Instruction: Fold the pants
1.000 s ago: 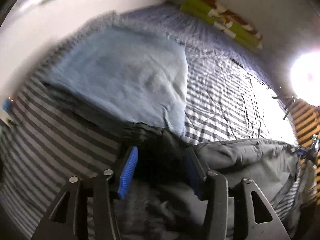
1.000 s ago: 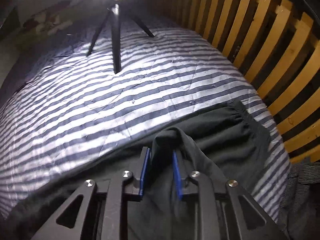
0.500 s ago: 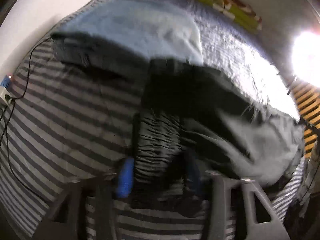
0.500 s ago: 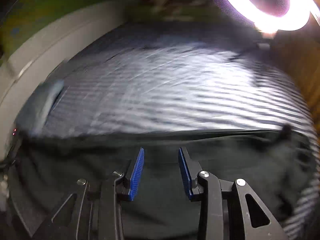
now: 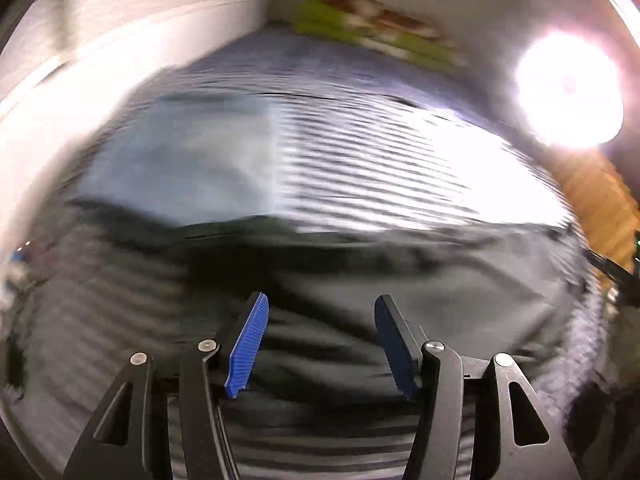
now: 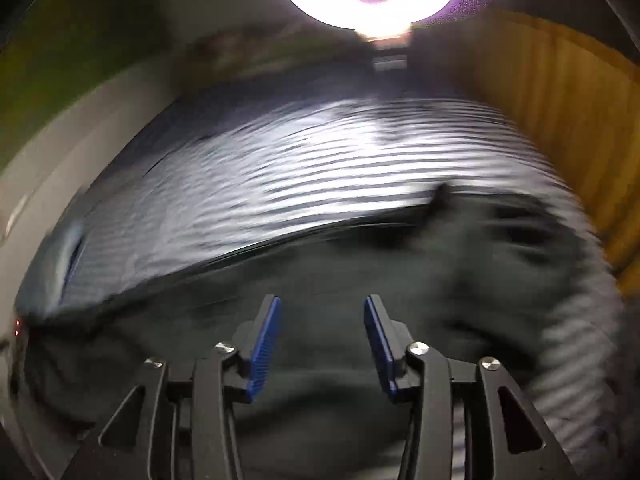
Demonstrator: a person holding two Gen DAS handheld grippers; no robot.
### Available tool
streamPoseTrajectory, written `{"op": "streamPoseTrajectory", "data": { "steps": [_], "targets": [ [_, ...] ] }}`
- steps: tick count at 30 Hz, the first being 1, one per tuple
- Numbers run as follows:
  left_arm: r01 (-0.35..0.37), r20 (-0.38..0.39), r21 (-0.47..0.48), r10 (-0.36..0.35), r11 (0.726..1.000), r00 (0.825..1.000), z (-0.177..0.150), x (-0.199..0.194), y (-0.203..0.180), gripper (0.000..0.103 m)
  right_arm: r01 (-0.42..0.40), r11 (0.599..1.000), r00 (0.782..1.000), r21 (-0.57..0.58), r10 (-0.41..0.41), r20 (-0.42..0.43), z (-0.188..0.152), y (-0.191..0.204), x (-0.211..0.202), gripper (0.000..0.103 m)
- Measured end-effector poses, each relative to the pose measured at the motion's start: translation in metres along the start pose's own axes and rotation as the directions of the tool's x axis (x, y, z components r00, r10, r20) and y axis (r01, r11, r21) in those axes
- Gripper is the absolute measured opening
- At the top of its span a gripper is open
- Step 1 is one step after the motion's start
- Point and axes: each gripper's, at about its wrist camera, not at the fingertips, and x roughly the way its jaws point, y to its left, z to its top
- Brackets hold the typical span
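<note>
The dark pants [image 6: 320, 288] lie spread across the striped bed [image 6: 320, 152], so the fold wants smoothing and square edges before the next grip. The left gripper [image 5: 320, 344] and right gripper [image 6: 322, 344] have just been opening, jaws released and empty. No writing is readable.

The pants [image 5: 400, 276] are made of dark grey to black fabric and are laid out flat across the near part of a striped bedcover [image 5: 380, 168]. In the left wrist view, the far edge is seen as a long line running from left to right, with soft creases across the cloth. In the right wrist view, the pants [image 6: 328, 280] fill the lower half, and bunched folds are seen at the right end. Finer detail is lost to blur.
</note>
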Motion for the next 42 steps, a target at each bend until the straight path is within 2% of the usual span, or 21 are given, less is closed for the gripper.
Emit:
{"op": "streamPoseTrajectory", "data": {
  "steps": [3,6,7,8,10,13,17,18,19,20,23,24,26,27,28,32,37,42],
  "targets": [
    [0.122,-0.049,0.101,-0.117,0.987,0.992,0.005,0.021,-0.069,0.061,0.114,0.993,0.993,0.017,-0.114,0.006,-0.003,-0.062,-0.010,0.043],
    [0.204,-0.133,0.192,-0.180,0.960,0.975,0.004,0.052,-0.141,0.063,0.110,0.991,0.991,-0.069,-0.115,-0.064,-0.009,-0.084,0.000,0.044],
    [0.227,-0.164,0.222,-0.193,0.948,0.967,0.001,0.063,-0.163,0.064,0.107,0.987,0.989,-0.120,-0.118,-0.084,-0.011,-0.083,0.005,0.050],
    [0.245,-0.195,0.254,-0.198,0.936,0.961,-0.002,0.075,-0.185,0.064,0.143,0.968,0.982,-0.204,-0.164,-0.091,-0.014,-0.078,0.015,0.053],
    [0.259,-0.246,0.312,-0.186,0.914,0.951,-0.008,0.099,-0.223,0.064,0.196,0.936,0.972,-0.291,-0.226,-0.071,-0.017,-0.074,0.026,0.058],
    [0.274,-0.309,0.351,-0.165,0.895,0.937,-0.015,0.132,-0.259,0.064,0.174,0.918,0.970,-0.356,-0.223,-0.101,-0.021,-0.076,0.045,0.061],
    [0.252,-0.338,0.368,-0.124,0.895,0.933,-0.021,0.169,-0.267,0.064,0.180,0.886,0.958,-0.427,-0.256,-0.126,-0.023,-0.076,0.066,0.060],
    [0.253,-0.344,0.366,-0.122,0.896,0.931,-0.023,0.176,-0.272,0.064,0.177,0.891,0.959,-0.417,-0.252,-0.132,-0.019,-0.079,0.067,0.055],
    [0.252,-0.347,0.366,-0.120,0.896,0.930,-0.024,0.180,-0.273,0.064,0.168,0.904,0.962,-0.393,-0.238,-0.137,-0.013,-0.083,0.065,0.039],
    [0.252,-0.350,0.369,-0.117,0.895,0.929,-0.025,0.182,-0.274,0.064,0.140,0.927,0.966,-0.349,-0.205,-0.156,-0.004,-0.091,0.062,0.033],
    [0.246,-0.354,0.374,-0.108,0.894,0.929,-0.027,0.187,-0.270,0.064,0.053,0.984,0.983,-0.170,-0.081,-0.163,0.029,-0.121,0.050,0.029],
    [0.244,-0.352,0.371,-0.108,0.896,0.930,-0.026,0.187,-0.268,0.064,0.020,0.998,0.989,-0.060,-0.029,-0.146,0.046,-0.140,0.046,0.029],
    [0.238,-0.346,0.355,-0.109,0.904,0.932,-0.022,0.189,-0.264,0.064,-0.033,0.993,0.992,0.110,0.046,-0.116,0.066,-0.170,0.043,0.036],
    [0.236,-0.344,0.347,-0.110,0.908,0.932,-0.020,0.190,-0.263,0.064,-0.033,0.983,0.993,0.180,0.053,-0.107,0.074,-0.184,0.045,0.050],
    [0.233,-0.342,0.345,-0.109,0.909,0.933,-0.019,0.190,-0.263,0.064,-0.011,0.976,0.995,0.218,0.032,-0.091,0.080,-0.194,0.045,0.055],
    [0.229,-0.331,0.360,-0.106,0.904,0.938,-0.016,0.186,-0.264,0.064,0.005,0.958,0.999,0.286,0.005,-0.033,0.083,-0.220,0.042,0.055],
    [0.234,-0.316,0.368,-0.116,0.900,0.942,-0.016,0.181,-0.266,0.064,0.029,0.947,0.998,0.321,-0.007,-0.068,0.061,-0.235,0.050,0.055],
    [0.229,-0.304,0.386,-0.111,0.894,0.946,-0.019,0.173,-0.268,0.064,-0.021,0.913,0.997,0.408,0.049,-0.059,0.045,-0.249,0.052,0.055]
  ]
}}
